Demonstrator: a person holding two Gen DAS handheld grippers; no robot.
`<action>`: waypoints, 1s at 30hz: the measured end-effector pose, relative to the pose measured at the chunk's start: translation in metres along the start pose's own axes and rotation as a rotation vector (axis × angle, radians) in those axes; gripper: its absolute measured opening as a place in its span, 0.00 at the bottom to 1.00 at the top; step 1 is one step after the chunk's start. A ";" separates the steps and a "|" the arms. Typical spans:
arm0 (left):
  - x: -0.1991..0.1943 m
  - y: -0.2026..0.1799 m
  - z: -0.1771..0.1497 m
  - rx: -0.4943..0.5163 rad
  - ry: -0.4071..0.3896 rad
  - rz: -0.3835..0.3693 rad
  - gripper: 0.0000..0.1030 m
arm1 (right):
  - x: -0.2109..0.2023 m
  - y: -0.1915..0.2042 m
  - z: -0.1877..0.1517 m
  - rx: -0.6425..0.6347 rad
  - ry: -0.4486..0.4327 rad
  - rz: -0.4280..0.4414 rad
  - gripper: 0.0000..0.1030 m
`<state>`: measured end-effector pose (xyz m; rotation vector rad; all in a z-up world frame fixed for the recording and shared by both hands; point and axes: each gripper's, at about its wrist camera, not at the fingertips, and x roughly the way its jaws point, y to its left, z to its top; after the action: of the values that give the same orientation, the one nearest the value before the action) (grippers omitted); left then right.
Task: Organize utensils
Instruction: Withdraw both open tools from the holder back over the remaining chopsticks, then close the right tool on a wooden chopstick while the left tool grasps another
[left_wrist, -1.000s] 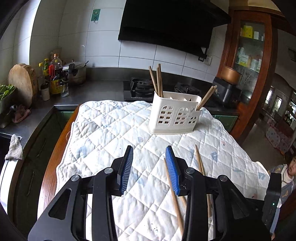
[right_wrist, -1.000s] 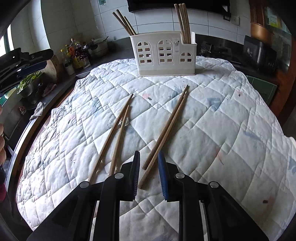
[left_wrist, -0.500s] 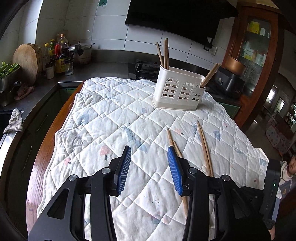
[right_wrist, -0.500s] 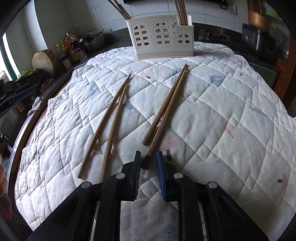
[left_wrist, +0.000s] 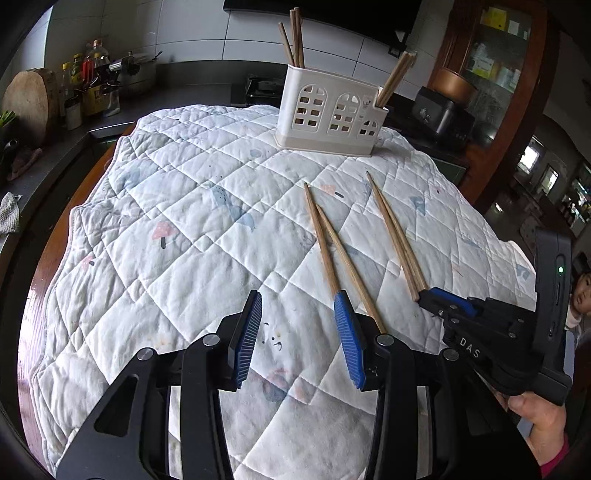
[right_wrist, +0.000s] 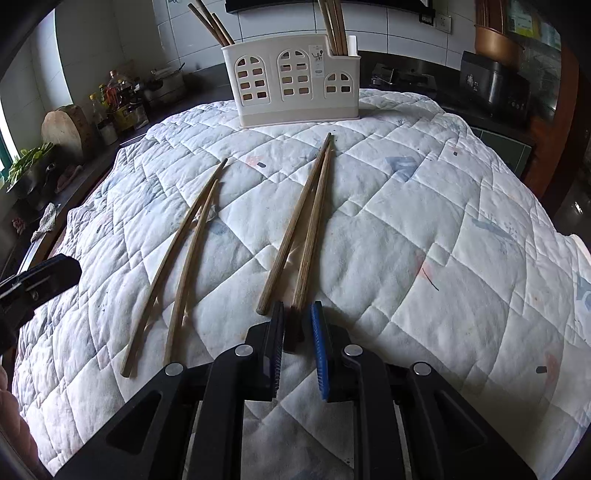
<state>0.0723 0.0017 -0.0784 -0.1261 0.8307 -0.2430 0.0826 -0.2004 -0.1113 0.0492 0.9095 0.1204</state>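
A white utensil holder (left_wrist: 330, 115) (right_wrist: 293, 82) with several chopsticks in it stands at the far end of the quilted cloth. Two pairs of wooden chopsticks lie on the cloth: a left pair (left_wrist: 332, 254) (right_wrist: 181, 251) and a right pair (left_wrist: 395, 232) (right_wrist: 306, 229). My left gripper (left_wrist: 297, 334) is open and empty, its right finger beside the left pair's near ends. My right gripper (right_wrist: 297, 332) is still open a little, its jaws around the near end of one chopstick of the right pair. It also shows in the left wrist view (left_wrist: 436, 297).
The white quilted cloth (left_wrist: 184, 206) covers a wooden table. A dark counter on the left holds bottles (left_wrist: 88, 85), a pot and a round cutting board (left_wrist: 27, 103). A black appliance (left_wrist: 441, 116) and a wooden cabinet stand at the right. A child (left_wrist: 580, 295) is at the far right.
Both grippers moved down and forward toward the chopsticks. The right gripper's jaws now straddle the near end of a right-pair chopstick. The left gripper stays open.
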 end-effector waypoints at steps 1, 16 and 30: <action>0.003 -0.003 -0.002 0.005 0.010 -0.010 0.40 | 0.001 -0.001 0.001 0.003 0.000 0.001 0.12; 0.038 -0.030 -0.016 0.021 0.084 -0.029 0.38 | -0.016 -0.014 -0.001 0.027 -0.039 0.009 0.08; 0.048 -0.036 -0.012 0.031 0.097 0.088 0.06 | -0.063 -0.023 0.017 0.005 -0.167 -0.017 0.07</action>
<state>0.0887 -0.0457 -0.1132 -0.0485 0.9265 -0.1807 0.0596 -0.2308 -0.0541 0.0556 0.7433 0.0962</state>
